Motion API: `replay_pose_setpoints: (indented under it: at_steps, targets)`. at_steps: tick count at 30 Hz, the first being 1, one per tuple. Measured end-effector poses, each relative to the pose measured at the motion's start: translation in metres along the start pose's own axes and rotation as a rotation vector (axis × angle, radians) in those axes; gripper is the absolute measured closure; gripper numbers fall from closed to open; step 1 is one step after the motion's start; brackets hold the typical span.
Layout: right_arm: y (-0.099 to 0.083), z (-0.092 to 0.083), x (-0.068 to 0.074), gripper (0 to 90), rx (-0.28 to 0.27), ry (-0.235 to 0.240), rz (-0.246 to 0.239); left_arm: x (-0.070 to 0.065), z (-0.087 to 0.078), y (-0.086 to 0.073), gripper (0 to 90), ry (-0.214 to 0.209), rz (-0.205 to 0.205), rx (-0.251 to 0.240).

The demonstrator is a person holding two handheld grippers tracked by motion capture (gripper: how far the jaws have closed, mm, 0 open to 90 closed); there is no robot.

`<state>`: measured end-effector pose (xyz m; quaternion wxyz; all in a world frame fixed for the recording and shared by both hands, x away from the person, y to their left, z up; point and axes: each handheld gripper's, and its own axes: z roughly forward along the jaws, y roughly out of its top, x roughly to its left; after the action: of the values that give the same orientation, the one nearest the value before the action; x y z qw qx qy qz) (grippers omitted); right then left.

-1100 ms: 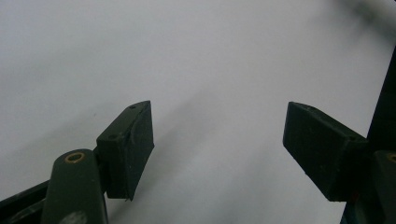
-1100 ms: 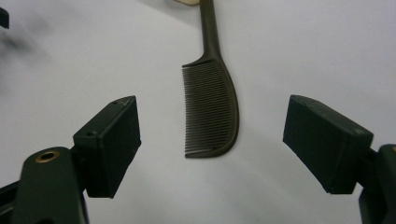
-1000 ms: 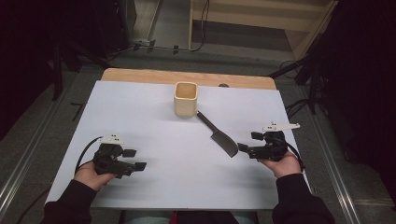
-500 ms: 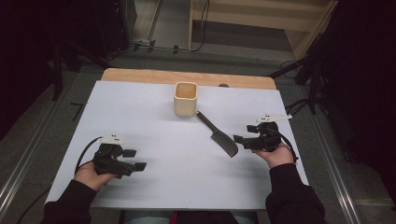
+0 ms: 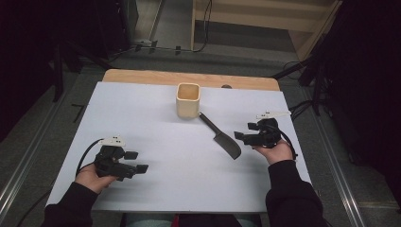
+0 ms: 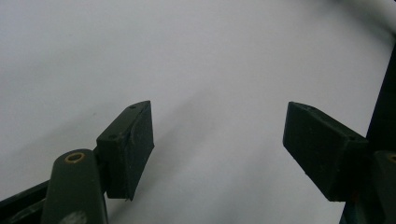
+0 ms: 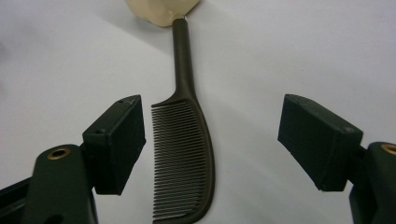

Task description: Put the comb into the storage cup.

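A dark brown comb [image 5: 222,138] lies flat on the white table [image 5: 156,123], its handle tip touching the base of a cream square cup [image 5: 188,99]. My right gripper [image 5: 239,137] hovers just right of the comb's toothed head, open. In the right gripper view the comb [image 7: 187,158] lies between the wide-apart jaws of the right gripper [image 7: 212,126], teeth toward the left pad, touching neither pad, with the cup [image 7: 161,11] at the top. My left gripper [image 5: 140,163] rests at the front left, open, and the left gripper [image 6: 219,116] has bare table between its jaws.
A wooden strip [image 5: 142,75] edges the table's far side. Dark floor, cables and a metal rail [image 5: 28,161] surround the table. Both forearms in dark sleeves come in from the near edge.
My right hand has moved left and a little away from the person, bringing its jaws up to the comb's head. The left hand, comb and cup have stayed put.
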<state>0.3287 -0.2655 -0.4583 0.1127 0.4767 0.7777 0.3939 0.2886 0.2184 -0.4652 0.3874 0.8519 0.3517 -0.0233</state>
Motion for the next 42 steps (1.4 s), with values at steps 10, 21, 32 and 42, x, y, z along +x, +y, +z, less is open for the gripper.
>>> replay_pose_setpoints:
  at_steps: [10, 21, 32, 42]
  targets:
    - [0.006, 0.011, -0.01, 21.8, 0.008, -0.015, 0.018, 0.0, 0.0, 0.0, 25.3, -0.001, 0.001, 0.0]
    - [0.014, 0.02, -0.017, 23.2, 0.008, -0.034, 0.03, 0.001, 0.0, 0.0, 25.3, 0.003, -0.002, 0.002]
    - [0.014, 0.021, -0.022, 80.2, 0.075, -0.063, 0.062, 0.001, -0.001, 0.0, 25.3, 0.004, -0.001, 0.0]
    - [-0.003, 0.034, -0.026, 87.6, 0.121, -0.022, 0.078, 0.0, -0.001, 0.0, 25.3, 0.004, -0.001, -0.002]
